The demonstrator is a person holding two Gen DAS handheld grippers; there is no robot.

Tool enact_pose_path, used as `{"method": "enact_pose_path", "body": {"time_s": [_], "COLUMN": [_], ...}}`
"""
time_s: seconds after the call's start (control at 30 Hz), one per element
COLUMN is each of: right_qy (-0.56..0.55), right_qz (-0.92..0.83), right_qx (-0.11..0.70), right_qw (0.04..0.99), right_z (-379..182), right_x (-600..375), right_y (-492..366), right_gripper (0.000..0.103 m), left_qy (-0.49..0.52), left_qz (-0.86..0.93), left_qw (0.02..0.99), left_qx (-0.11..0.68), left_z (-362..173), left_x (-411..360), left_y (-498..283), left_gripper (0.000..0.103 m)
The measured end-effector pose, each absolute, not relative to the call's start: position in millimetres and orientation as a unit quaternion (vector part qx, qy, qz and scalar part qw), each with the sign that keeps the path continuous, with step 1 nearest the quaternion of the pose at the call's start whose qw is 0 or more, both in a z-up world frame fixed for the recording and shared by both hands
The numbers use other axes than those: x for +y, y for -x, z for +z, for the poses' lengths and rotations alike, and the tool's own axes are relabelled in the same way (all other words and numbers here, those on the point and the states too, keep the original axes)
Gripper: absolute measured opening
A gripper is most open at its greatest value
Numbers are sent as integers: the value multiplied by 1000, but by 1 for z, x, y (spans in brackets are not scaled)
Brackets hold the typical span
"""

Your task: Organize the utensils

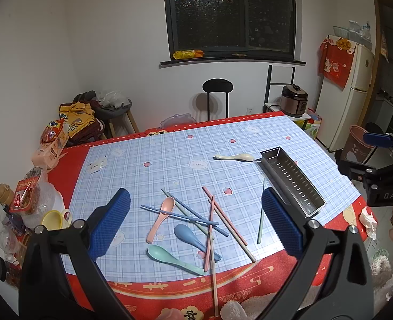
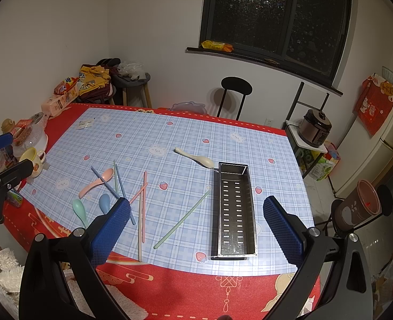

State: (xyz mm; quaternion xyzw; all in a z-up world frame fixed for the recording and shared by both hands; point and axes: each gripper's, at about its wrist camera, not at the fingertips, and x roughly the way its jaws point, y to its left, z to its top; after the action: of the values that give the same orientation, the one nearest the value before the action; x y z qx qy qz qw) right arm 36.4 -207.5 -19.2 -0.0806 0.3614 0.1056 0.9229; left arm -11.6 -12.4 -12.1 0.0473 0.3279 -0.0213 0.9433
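Note:
A steel perforated utensil tray stands empty on the blue plaid mat. A cream spoon lies just beyond it. Pink, blue and teal spoons lie among several crossed chopsticks. A green chopstick lies alone beside the tray. My left gripper is open above the utensil pile. My right gripper is open above the tray's near left side.
A yellow cup, jars and snack packets crowd the table's left edge. A black stool stands behind the table. A rice cooker and fridge are at the right. The red tablecloth borders the mat.

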Motion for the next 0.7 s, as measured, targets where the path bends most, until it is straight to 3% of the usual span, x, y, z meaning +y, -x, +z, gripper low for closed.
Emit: {"method": "enact_pose_path", "body": {"time_s": [0.47,0.7], "right_qy": [13,5], "right_qz": [149,186], "right_qx": [392,418], "right_qw": [908,889], "right_z": [-44,-81], "right_x": [-214,-198], "right_y": [-55,-71], "right_gripper": [98,98], "left_qy": [41,69], "left_qz": [-67,-11], "left_qw": [936,919], "left_qx": [344,389], "left_z": [-24,-68], "left_x": [22,54], "left_y": [-1,-13], "left_gripper": [97,97]}}
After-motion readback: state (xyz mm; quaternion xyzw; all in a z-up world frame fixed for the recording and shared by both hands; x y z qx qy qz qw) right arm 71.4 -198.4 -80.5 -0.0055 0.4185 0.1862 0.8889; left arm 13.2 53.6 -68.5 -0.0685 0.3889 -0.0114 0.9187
